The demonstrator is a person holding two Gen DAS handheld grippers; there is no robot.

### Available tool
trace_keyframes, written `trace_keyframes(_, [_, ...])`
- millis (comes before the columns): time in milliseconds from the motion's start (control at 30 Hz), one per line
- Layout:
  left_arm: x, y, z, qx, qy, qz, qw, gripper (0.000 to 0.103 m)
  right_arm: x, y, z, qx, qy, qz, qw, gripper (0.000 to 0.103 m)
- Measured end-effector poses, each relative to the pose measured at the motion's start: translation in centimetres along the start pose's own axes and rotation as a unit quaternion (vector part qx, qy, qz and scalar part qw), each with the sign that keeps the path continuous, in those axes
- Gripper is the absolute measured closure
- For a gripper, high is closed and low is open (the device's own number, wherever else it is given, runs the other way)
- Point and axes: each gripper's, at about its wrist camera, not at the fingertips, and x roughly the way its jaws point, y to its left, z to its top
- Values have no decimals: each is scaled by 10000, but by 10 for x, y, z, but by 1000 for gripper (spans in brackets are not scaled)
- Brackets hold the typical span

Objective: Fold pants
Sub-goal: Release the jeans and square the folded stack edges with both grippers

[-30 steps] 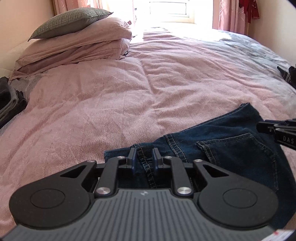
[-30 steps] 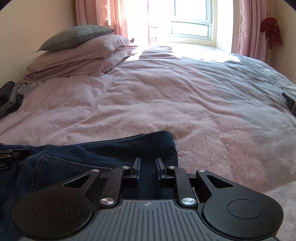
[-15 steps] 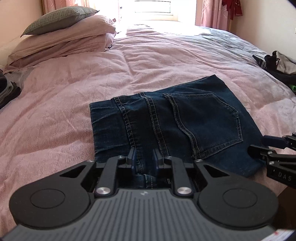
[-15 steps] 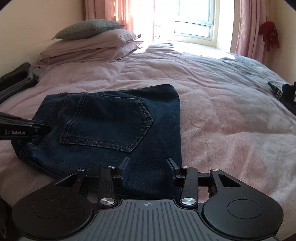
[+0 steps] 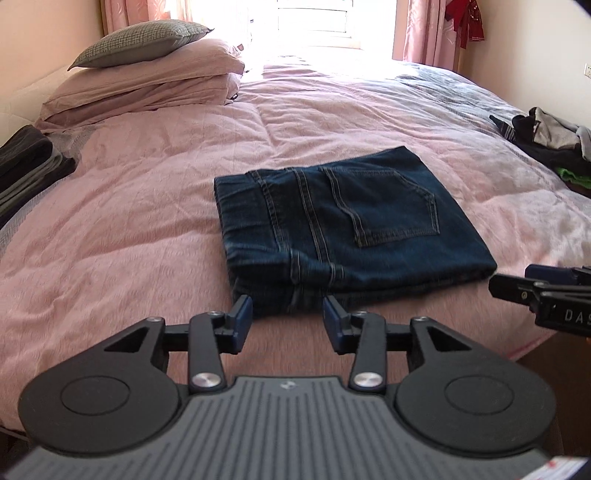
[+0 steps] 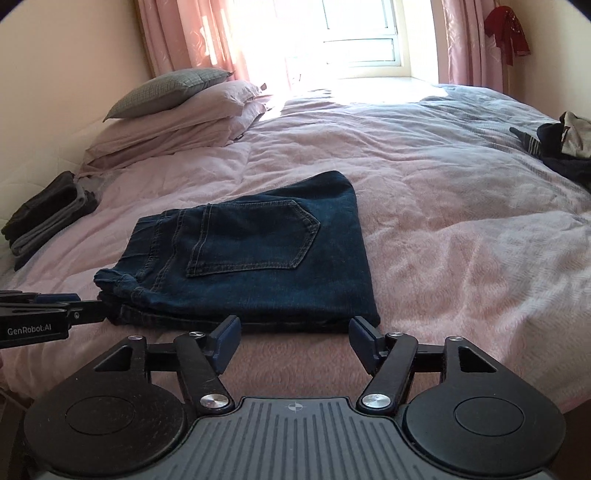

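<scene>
Both the left gripper [image 5: 288, 314] and right gripper [image 6: 293, 336] gape empty before folded jeans [image 5: 343, 221].

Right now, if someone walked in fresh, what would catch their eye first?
The folded jeans lying flat in the middle of the pink bedspread, back pocket up. Just short of their near edge, the left hand-held gripper and the right hand-held gripper both stand open, holding nothing. Behind, pillows are stacked by the bright window.
</scene>
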Motion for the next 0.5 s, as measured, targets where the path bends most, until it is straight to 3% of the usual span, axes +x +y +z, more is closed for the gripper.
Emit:
trace_keyframes(300, [-36,-7,-24,133,-168,-123,9997,56,-40,23,-21,-20,-162,39,9999,39])
trace_keyframes(500, [-55,-7,-35,155,-334,-196,9991,55,-59,31,-30,8,-275,64,9996,39])
